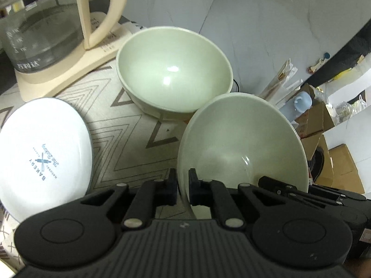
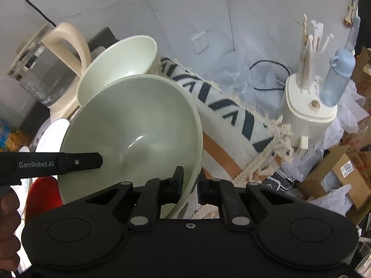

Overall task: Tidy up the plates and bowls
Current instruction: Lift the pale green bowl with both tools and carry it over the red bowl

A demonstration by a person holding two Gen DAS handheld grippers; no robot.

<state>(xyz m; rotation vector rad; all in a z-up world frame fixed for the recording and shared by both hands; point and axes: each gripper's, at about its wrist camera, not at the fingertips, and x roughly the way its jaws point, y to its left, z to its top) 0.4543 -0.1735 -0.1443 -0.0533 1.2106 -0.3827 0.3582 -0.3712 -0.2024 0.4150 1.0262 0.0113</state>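
Both grippers pinch opposite rim edges of the near pale green ceramic bowl [image 1: 243,143], steadying it tilted; left gripper [image 1: 183,188] and right gripper [image 2: 191,185] are clamped tight; a matching green bowl [image 1: 174,69] waits beyond on the patterned cloth [image 1: 129,139].

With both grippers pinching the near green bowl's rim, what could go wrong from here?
1. The near pale green ceramic bowl is tilted, held only at its rim by the left gripper and right gripper; it might slip.
2. It may knock the second green bowl.
3. The glass kettle stands close.
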